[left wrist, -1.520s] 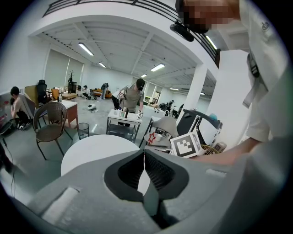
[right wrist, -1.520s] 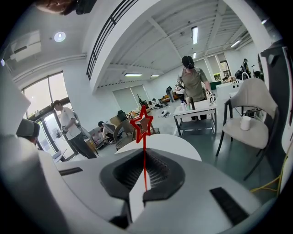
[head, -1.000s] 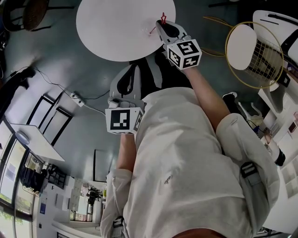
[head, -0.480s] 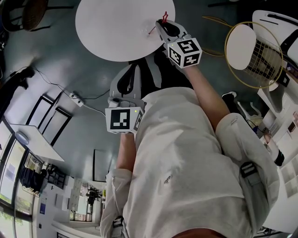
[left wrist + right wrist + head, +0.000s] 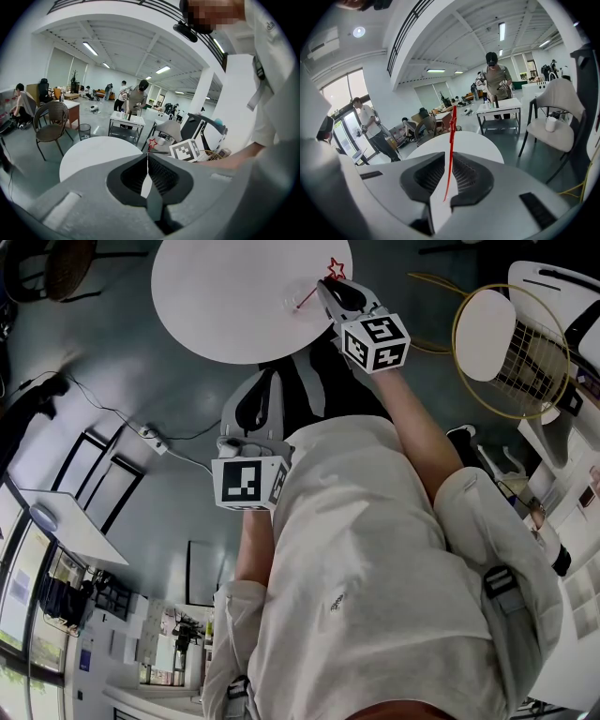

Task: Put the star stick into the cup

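The star stick (image 5: 334, 267) is thin and red with a star on top. It slants from the star down-left into a clear cup (image 5: 296, 299) on the round white table (image 5: 234, 306). My right gripper (image 5: 325, 283) sits at the stick beside the cup. Its jaws are opening, and the stick (image 5: 451, 140) stands in the narrow gap of the right gripper (image 5: 447, 157) with table showing beside it. My left gripper (image 5: 272, 374) hangs over the floor, short of the table. In its own view the left gripper (image 5: 147, 157) is shut and empty, and the star (image 5: 152, 142) shows beyond it.
A round white chair in a gold wire frame (image 5: 494, 334) stands right of the table. Another chair carries a white mug (image 5: 551, 124). Cables and a power strip (image 5: 155, 439) lie on the dark floor. Several people and tables fill the room behind.
The star has swung up and to the right, so the stick leans more. My right gripper has shifted slightly up and right. The left gripper has not moved.
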Demonstrator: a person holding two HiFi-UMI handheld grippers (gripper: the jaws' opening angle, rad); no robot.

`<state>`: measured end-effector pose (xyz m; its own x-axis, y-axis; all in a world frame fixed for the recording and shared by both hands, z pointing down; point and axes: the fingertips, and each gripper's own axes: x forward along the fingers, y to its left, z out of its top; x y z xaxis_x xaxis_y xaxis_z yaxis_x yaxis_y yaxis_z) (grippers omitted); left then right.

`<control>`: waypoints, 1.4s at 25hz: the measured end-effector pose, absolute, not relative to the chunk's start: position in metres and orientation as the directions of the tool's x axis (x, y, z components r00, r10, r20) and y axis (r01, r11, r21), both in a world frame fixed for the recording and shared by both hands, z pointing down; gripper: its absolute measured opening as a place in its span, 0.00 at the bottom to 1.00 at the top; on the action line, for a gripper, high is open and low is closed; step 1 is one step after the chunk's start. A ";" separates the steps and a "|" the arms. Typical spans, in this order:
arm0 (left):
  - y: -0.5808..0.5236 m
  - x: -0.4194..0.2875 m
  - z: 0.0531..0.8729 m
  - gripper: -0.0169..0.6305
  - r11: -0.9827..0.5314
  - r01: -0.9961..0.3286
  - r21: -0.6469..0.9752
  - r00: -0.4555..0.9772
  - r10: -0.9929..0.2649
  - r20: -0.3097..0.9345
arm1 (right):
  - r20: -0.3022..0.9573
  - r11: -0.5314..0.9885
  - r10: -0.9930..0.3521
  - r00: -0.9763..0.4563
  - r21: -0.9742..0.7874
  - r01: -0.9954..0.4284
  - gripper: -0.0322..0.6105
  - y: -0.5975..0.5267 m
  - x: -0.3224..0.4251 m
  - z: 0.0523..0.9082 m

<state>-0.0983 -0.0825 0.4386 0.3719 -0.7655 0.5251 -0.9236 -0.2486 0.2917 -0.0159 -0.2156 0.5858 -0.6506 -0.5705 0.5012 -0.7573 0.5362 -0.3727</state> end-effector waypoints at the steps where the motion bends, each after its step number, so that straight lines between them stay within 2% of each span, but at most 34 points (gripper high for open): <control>1: -0.083 -0.098 0.438 0.05 -0.249 -0.923 0.292 0.372 -0.765 0.525 | 0.502 0.534 -0.569 -0.651 -0.377 -0.757 0.12 -0.216 -0.015 0.586; 10: -0.083 -0.094 0.436 0.05 -0.253 -0.924 0.287 0.372 -0.765 0.525 | 0.506 0.537 -0.553 -0.662 -0.392 -0.747 0.18 -0.214 -0.012 0.589; 22: -0.081 -0.092 0.434 0.05 -0.251 -0.926 0.282 0.366 -0.774 0.517 | 0.510 0.549 -0.540 -0.670 -0.389 -0.739 0.32 -0.210 -0.009 0.590; 35: -0.081 -0.090 0.422 0.05 -0.249 -0.931 0.267 0.353 -0.800 0.485 | 0.516 0.567 -0.533 -0.671 -0.370 -0.736 0.32 -0.202 0.002 0.574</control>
